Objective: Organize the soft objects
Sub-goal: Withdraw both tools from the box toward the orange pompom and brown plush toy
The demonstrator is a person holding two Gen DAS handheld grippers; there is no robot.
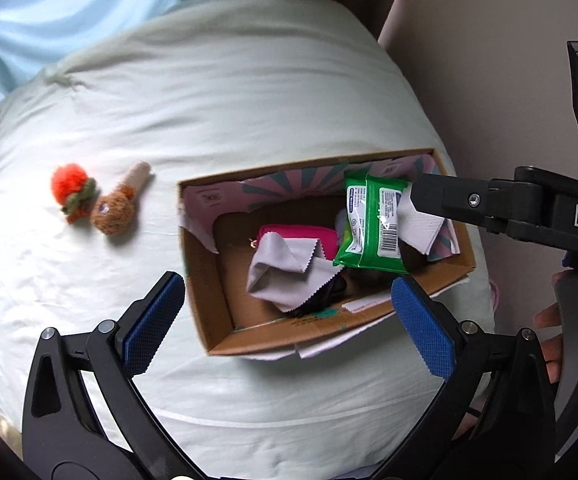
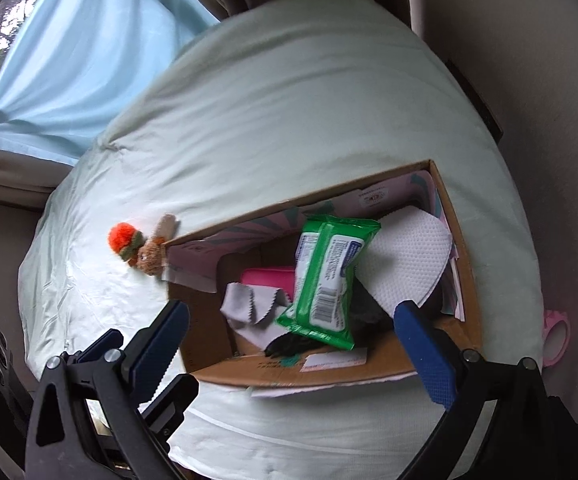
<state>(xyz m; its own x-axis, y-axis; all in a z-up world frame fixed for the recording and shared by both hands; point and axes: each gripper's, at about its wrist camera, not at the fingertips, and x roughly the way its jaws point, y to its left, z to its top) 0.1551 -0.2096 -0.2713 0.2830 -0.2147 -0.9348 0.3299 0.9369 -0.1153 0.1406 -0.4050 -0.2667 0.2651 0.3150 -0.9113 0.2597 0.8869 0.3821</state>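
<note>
Cardboard box [image 1: 209, 300] sits on a pale green bed [image 1: 229, 100], open top, printed pink-and-teal lining on the inner walls. Inside: green wet-wipes pack [image 1: 373, 224] tilted on end, leaning across the other contents; grey microfibre cloth [image 1: 285, 276] with pinked edges lying crumpled over a pink pouch [image 1: 309, 236]; a white textured insole [image 2: 409, 256] propped against the far-right corner; something dark under the cloth and pack — cannot tell what.

Outside the box, on the bed to its left: small knitted toy [image 1: 113, 208], brown head, beige body, and an orange pom-pom piece [image 1: 71, 190] with a green-striped band just beside it, touching or nearly so. In the right wrist view the toy lies right at the box's left corner.

Left hand-held gripper [image 1: 289, 320] — jaws spread wide, blue pads empty, hovering over the near edge of the box. Right hand-held gripper [image 2: 293, 344] — also wide apart, nothing between the pads, above the box's near side; in the left wrist view its black finger reaches in from the right just beside the wipes pack, contact unclear.

Light blue curtain [image 2: 69, 60] behind the bed; a pink object [image 2: 555, 336] at the bed's right edge.
</note>
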